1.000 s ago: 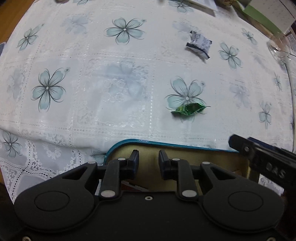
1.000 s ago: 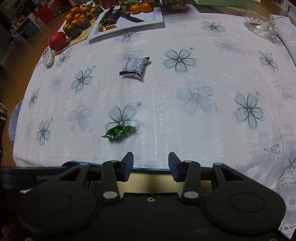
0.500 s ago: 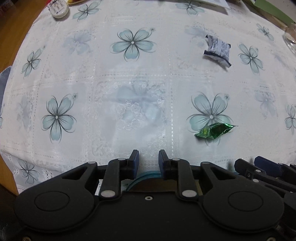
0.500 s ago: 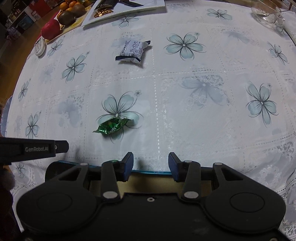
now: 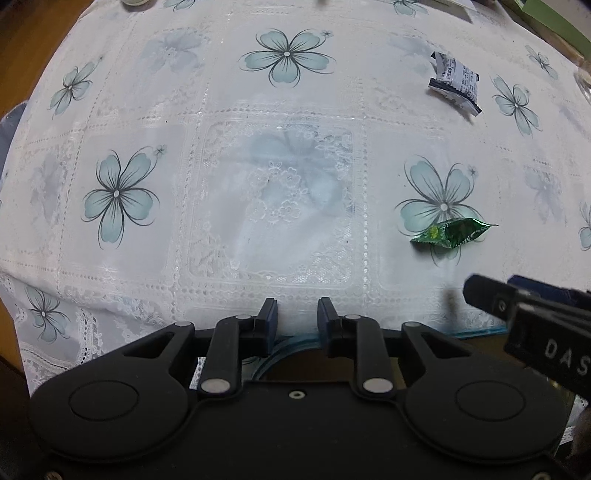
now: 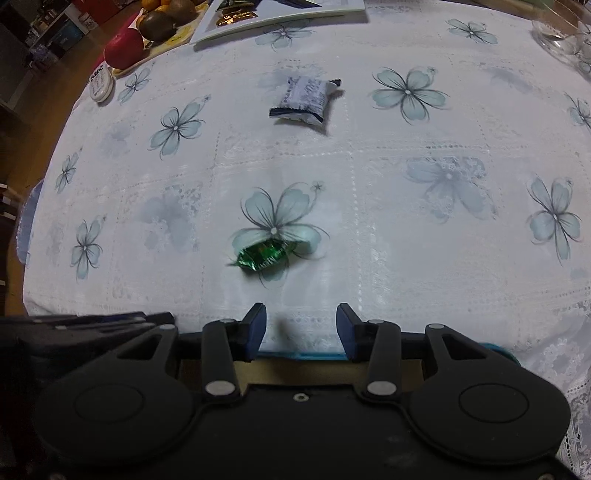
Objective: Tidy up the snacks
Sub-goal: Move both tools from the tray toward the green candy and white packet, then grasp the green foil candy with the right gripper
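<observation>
A green foil candy (image 6: 260,255) lies on the flowered tablecloth, just ahead and slightly left of my right gripper (image 6: 300,325), which is open and empty. The candy also shows in the left wrist view (image 5: 452,234), far right of my left gripper (image 5: 297,317), which is open a little and empty. A white and dark blue snack packet (image 6: 304,99) lies farther back; it also shows in the left wrist view (image 5: 456,82). A blue-rimmed tin (image 6: 303,356) with a tan inside sits under both grippers at the near table edge; its rim also shows in the left wrist view (image 5: 476,332).
The right gripper's body (image 5: 532,328) reaches into the left wrist view. At the back left stand a red apple (image 6: 123,48), kiwis and oranges, a white tray (image 6: 280,14) and a small round white object (image 6: 100,82). A glass bowl (image 6: 565,29) stands back right.
Both grippers have moved forward over the table, so the tin is now mostly hidden beneath them. The green candy is now closer to the right gripper. The snacks have not moved.
</observation>
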`<state>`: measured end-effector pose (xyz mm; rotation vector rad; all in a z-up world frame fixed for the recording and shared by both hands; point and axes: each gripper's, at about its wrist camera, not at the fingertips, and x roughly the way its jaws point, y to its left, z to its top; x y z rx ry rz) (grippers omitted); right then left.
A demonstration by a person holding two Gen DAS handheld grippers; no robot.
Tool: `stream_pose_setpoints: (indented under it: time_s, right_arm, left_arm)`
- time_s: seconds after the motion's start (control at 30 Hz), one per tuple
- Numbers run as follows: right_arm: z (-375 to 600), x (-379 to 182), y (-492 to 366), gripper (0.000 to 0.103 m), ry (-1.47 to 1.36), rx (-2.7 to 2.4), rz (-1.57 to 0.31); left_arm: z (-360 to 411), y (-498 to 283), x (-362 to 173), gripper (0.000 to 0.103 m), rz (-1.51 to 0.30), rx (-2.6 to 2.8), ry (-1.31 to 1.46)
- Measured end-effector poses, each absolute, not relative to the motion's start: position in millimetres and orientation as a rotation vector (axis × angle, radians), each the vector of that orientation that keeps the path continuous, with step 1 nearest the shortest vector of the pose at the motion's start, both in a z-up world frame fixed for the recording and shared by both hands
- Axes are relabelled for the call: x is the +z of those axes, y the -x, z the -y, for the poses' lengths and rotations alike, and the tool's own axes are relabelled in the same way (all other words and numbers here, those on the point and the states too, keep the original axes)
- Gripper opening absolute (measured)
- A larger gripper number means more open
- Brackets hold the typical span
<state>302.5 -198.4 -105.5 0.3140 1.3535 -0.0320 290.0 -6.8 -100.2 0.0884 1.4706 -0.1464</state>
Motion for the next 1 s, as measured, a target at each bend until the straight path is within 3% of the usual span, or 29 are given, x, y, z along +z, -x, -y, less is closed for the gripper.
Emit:
stream_pose_setpoints:
  time_s: [0.23, 0.57, 0.87, 0.93, 1.0]
  right_arm:
    - [223, -103, -354, 0.044, -0.407, -0.166, -1.253]
    - [210, -126, -334, 0.044, -0.629, -0.085, -1.398]
    - [196, -135, -360, 0.044, -0.682, -0.157, -1.349]
    - [192, -133, -363, 0.038, -0.617, -0.164, -1.341]
    - [190, -133, -365, 0.023, -0.549, -0.169, -1.331]
  left_arm:
    - [2, -290, -104, 0.033, -1.476, -0.143, -0.055]
    - [5, -293, -106, 0.033, -1.484, -0.140, -0.059]
    - [5, -296, -107, 0.033, -1.489, -0.139, -0.056]
    - [7, -295, -107, 0.033, -1.486, -0.137, -0.063]
    - [8, -295, -108, 0.033, -1.483, -0.135, -0.068]
